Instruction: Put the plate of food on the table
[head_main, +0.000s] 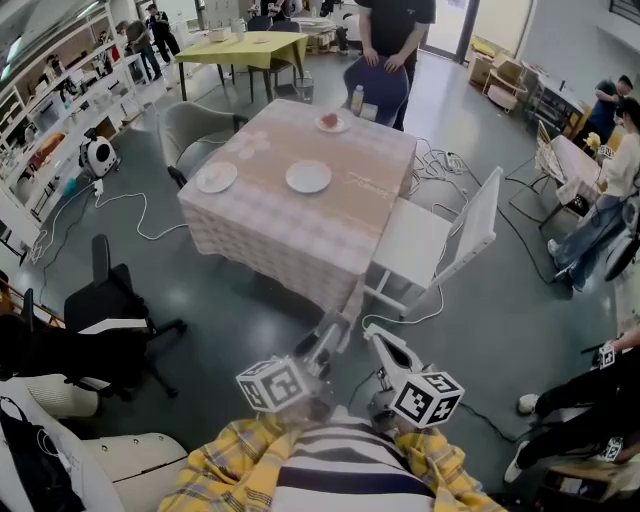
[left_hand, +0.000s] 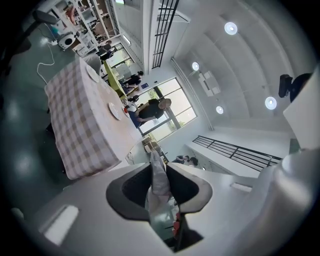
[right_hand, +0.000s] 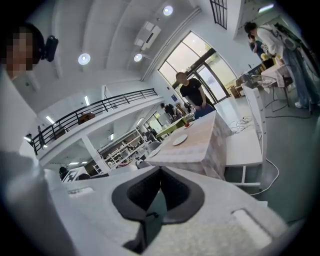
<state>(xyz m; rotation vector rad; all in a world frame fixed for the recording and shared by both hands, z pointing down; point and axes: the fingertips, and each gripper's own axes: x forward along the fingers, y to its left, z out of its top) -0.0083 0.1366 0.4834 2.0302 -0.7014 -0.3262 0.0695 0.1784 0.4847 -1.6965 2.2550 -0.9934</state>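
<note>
The checked-cloth table (head_main: 300, 225) stands ahead of me. A small plate of food (head_main: 330, 122) sits at its far edge, with two empty white plates (head_main: 308, 177) (head_main: 216, 178) nearer. Both grippers hang low by my chest, well short of the table. My left gripper (head_main: 330, 335) (left_hand: 159, 167) points up and is closed on a thin pale thing (left_hand: 156, 175) standing edge-on between its pads. I cannot tell what it is, and a red bit shows at its base. My right gripper (head_main: 378, 338) (right_hand: 159, 172) is shut with nothing in it.
A white chair (head_main: 440, 240) stands at the table's near right corner and a grey chair (head_main: 195, 125) at the left. A black office chair (head_main: 110, 320) is on my left. A person (head_main: 393, 30) stands behind the table. Cables (head_main: 130, 215) trail over the floor.
</note>
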